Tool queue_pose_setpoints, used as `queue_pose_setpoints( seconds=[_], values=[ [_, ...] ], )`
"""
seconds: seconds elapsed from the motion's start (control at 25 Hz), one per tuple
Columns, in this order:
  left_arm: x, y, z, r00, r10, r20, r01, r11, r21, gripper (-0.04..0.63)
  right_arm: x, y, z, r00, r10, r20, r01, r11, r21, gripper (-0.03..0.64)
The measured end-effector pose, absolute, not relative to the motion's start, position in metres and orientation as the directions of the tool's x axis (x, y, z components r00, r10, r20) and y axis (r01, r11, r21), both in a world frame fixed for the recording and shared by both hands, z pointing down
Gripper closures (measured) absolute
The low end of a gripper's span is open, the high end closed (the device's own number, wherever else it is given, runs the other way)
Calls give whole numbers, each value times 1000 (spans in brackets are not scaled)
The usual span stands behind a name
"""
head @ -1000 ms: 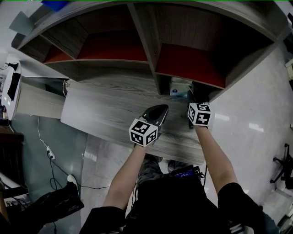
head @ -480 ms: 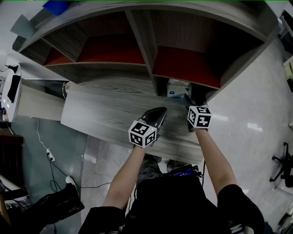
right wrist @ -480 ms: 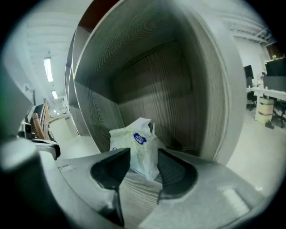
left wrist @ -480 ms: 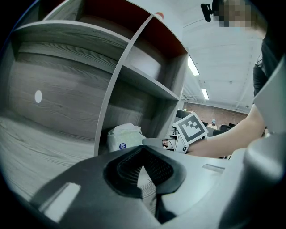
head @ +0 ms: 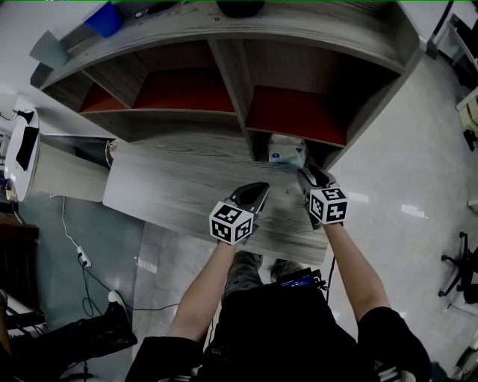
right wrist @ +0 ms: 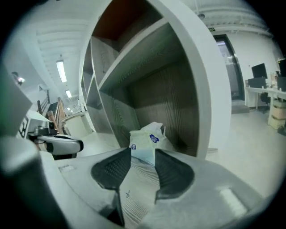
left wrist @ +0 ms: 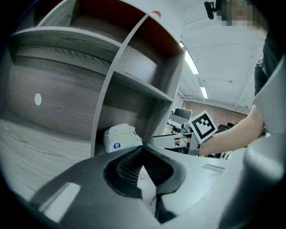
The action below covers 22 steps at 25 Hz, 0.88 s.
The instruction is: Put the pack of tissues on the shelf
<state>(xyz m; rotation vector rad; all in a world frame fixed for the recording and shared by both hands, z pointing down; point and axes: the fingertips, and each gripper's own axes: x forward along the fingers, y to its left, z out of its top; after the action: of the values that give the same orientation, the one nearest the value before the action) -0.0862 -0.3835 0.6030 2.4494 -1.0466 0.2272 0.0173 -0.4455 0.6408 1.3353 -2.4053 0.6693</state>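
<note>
Right gripper (head: 308, 177) backed off pack of tissues (head: 286, 149), jaws just opened wide, empty, pack sits in lower right shelf (head: 337, 45) bay, left gripper (head: 258, 190) closed, empty

Pack of tissues (right wrist: 145, 136) base behind right gripper (right wrist: 143, 154), print unreadable; dark round thing (head: 240, 7) half off-frame, 12 o'clock.

Left gripper (left wrist: 142, 153): jaws together, empty.
Pack of tissues (left wrist: 119, 137): in the shelf's (left wrist: 134, 82) bottom bay, at the desk's (left wrist: 35, 150) far edge.
Right gripper (left wrist: 156, 140): just beside the pack.
</note>
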Motion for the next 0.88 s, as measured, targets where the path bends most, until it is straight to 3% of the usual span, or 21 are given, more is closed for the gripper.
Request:
queue_pose_setpoints(
  seconds=[0.24,0.6,0.88],
  values=[
    [-79,-370,589,700,-635,326,-713,-606,352,594,17,-414,611,-608,-654,450,-789,559,-253,502],
    [-59,-343,567,710,-634,307,-702,-608,370,594,38,-377,570,-616,-678,402,-787,550,-279,606],
    [-47,-321,559,720,-630,291,-692,-617,376,594,50,-352,546,-630,-694,350,-776,548,-311,614]
  ],
)
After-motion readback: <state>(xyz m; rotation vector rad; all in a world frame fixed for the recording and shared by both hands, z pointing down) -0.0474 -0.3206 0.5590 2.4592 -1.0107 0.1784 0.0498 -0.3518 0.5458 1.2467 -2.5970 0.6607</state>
